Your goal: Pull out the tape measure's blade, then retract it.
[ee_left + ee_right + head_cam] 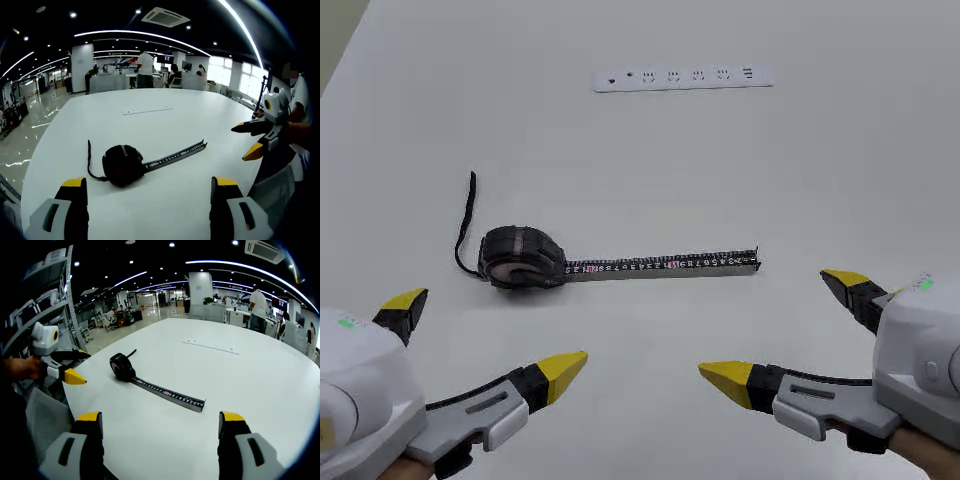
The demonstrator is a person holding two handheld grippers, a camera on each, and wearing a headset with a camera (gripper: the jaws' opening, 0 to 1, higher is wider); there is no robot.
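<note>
Overall, a broad white surface (840, 160), smooth and matte, its edge curved in both gripper views.

Left tool (485, 335) sits low at the near left and right tool (780, 328) low at the near right. Both have white moulded bodies, grey arms and black tapered jaws ending in yellow wedge tips. Each pair of jaws stands wide apart, gripping nothing, clear of the tape.

Power strip (683, 78): long flat white bar with a row of sockets, at the far side, well apart from the rest.

Tape measure (520, 257): rounded black case with a paler panel on its side. It rests on the surface left of centre, beyond the two tools.

Blade (665, 263): thin flat strip, dark with fine pale graduations. It extends from the case to the right along the surface, with a small hook at its tip.

Strap (467, 215): thin black cord, curving from the case's left end toward the far side.
</note>
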